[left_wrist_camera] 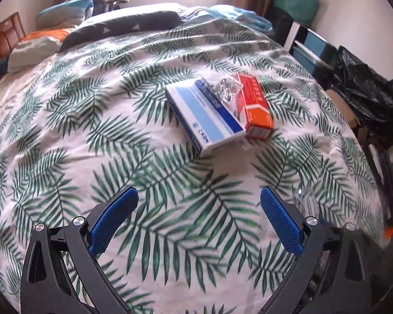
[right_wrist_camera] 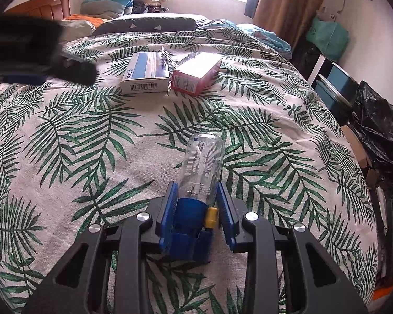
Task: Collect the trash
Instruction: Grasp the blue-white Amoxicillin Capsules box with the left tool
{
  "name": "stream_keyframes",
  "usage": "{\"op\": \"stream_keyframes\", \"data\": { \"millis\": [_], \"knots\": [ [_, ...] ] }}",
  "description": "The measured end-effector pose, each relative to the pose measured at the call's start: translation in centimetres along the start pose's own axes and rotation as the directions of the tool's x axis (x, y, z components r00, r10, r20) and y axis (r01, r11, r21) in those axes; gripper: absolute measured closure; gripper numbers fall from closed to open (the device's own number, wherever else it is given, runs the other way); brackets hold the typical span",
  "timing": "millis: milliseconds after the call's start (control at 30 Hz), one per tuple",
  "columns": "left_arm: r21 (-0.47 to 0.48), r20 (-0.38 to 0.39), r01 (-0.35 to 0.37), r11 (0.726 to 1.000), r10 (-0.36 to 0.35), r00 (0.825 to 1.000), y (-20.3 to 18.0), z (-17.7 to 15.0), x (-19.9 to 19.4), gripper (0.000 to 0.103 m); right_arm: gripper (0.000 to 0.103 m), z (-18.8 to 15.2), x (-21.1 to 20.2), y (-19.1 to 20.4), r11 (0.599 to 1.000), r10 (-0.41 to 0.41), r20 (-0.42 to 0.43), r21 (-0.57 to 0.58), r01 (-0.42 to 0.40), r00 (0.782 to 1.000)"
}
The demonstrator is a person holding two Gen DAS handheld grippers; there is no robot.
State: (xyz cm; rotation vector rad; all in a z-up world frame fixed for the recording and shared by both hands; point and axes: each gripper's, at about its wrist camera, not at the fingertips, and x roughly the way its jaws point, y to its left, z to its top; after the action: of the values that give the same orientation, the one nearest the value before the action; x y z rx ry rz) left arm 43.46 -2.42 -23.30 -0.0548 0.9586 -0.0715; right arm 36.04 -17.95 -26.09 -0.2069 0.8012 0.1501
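Observation:
My right gripper [right_wrist_camera: 196,185] is shut on a clear plastic bottle [right_wrist_camera: 203,164] with a blue cap; the bottle points forward over the leaf-print bedspread [right_wrist_camera: 91,144]. My left gripper [left_wrist_camera: 199,198] is open and empty above the bedspread [left_wrist_camera: 91,130], short of the boxes. A blue-and-white box [left_wrist_camera: 207,115] lies beside an orange-red box [left_wrist_camera: 255,107], with a clear blister pack [left_wrist_camera: 226,87] on them. The blue-and-white box [right_wrist_camera: 146,73] and the orange-red box, here looking pink [right_wrist_camera: 195,74], also show in the right wrist view. The left gripper appears blurred at the left there [right_wrist_camera: 34,52].
A black trash bag [left_wrist_camera: 366,102] stands off the bed's right side, also in the right wrist view [right_wrist_camera: 380,141]. Teal storage boxes [right_wrist_camera: 335,86] and a white frame sit behind it. Pillows [left_wrist_camera: 118,26] and a wooden headboard [left_wrist_camera: 2,41] lie at the far end.

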Motion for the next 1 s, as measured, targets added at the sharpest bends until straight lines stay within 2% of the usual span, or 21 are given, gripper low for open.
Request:
{"op": "stream_keyframes", "data": {
  "millis": [100, 167, 433, 667, 900, 1000],
  "knots": [
    [-0.013, 0.002, -0.022, 1.000, 0.022, 1.000, -0.3, 2.6, 2.2, 0.006, 0.072, -0.2, 0.2, -0.2, 1.000, 0.010, -0.001, 0.010, -0.010, 1.000],
    [-0.041, -0.011, -0.011, 0.999, 0.010, 1.000, -0.2, 4.1, 3.8, 0.006, 0.072, -0.3, 0.3, -0.2, 1.000, 0.010, 0.004, 0.010, -0.010, 1.000],
    [-0.041, -0.027, -0.036, 0.999, 0.035, 0.999, -1.0, 7.0, 7.8, 0.006, 0.072, -0.4, 0.5, -0.6, 0.999, 0.035, 0.010, 0.032, -0.035, 0.999],
    [-0.039, -0.054, -0.066, 0.997, 0.063, 0.997, -0.6, 8.0, 10.6, 0.005, 0.072, -0.5, 0.6, -0.7, 0.998, 0.041, 0.013, 0.037, -0.041, 0.999],
    [-0.006, -0.044, -0.084, 0.996, 0.084, 0.996, 0.5, 7.8, 10.4, 0.005, 0.072, -0.5, 0.6, -0.8, 0.998, 0.043, 0.015, 0.040, -0.044, 0.999],
    [-0.016, -0.060, -0.052, 0.999, 0.051, 0.997, 0.8, 7.8, 10.3, 0.005, 0.072, -0.5, 0.6, -0.7, 0.999, 0.037, 0.016, 0.035, -0.037, 0.999]
  ]
}}
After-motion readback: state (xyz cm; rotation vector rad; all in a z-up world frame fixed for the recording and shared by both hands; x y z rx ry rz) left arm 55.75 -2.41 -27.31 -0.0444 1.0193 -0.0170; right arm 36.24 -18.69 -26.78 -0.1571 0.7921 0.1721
